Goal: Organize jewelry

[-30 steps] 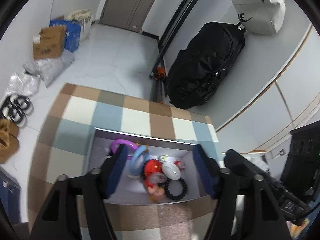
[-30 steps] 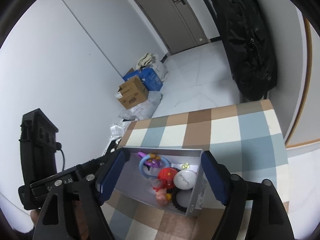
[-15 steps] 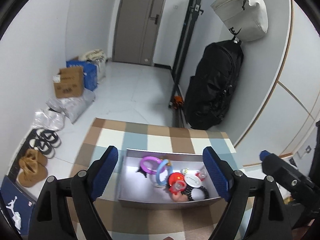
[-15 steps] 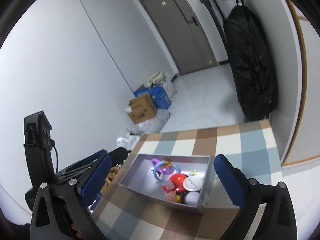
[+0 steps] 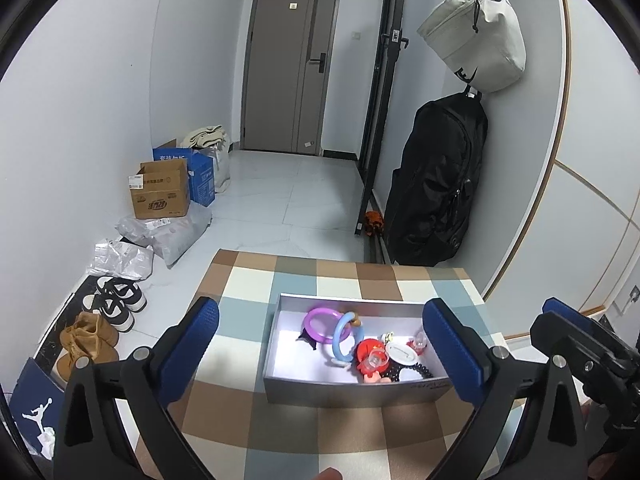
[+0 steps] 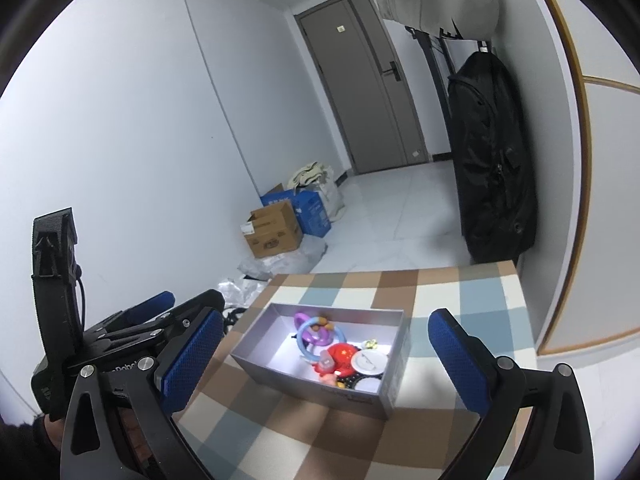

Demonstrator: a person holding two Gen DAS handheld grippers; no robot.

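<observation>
With the left gripper [image 5: 320, 344] opening and the right gripper [image 6: 324, 354] spread wide, both empty, the rigid, light purple ring [image 5: 318, 320] in the grey box [image 5: 352, 390] looked best pinched across its rim.

I am looking down a narrow hallway with plain pale walls [image 5: 100, 128] and a glossy white tiled floor [image 5: 288, 200] that is reflecting soft light. A grey door [image 5: 292, 68] is closing off the far end. Cardboard boxes [image 5: 160, 190] and plastic bags [image 5: 168, 232] are sitting along the left wall, with shoes [image 5: 116, 298] nearer me. A black bag [image 5: 436, 176] and a pale bag [image 5: 476, 44] are hanging on the right. A checked cloth is covering the bench [image 5: 256, 280].
</observation>
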